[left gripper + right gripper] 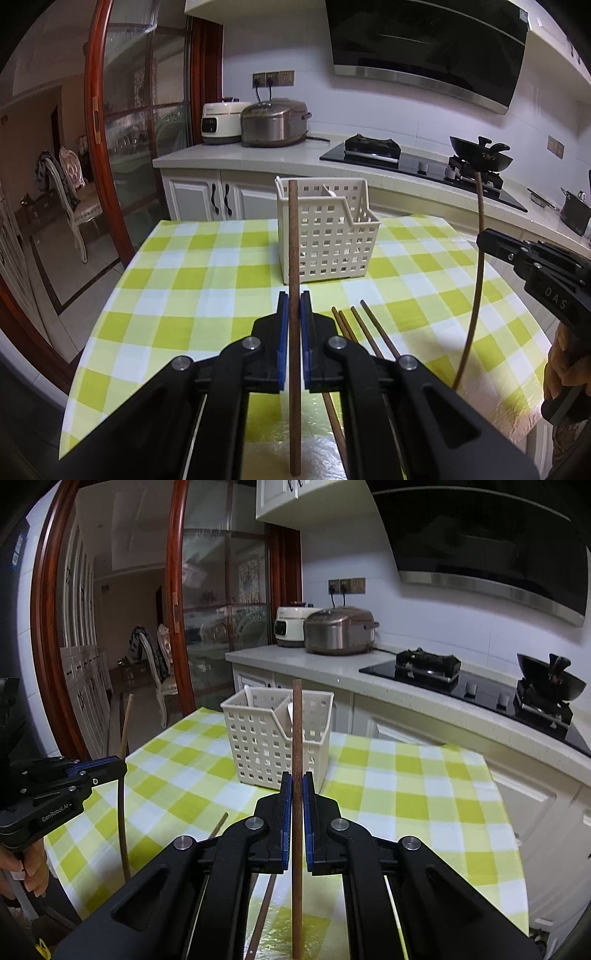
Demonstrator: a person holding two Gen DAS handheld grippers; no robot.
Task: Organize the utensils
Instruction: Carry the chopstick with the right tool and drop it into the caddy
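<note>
Chopsticks stood upright, one clamped in each gripper: left gripper and right gripper pinched one chopstick apiece, and either thin stick risked pivoting and missing the basket.

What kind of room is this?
It looks like a home kitchen. There is a gas stove under a big black range hood, a wok on a burner, and rice cookers on the counter.

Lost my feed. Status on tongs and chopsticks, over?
Left tongs shut on a chopstick; right tongs likewise. Four chopsticks on table. Basket ahead, path clear.
</note>
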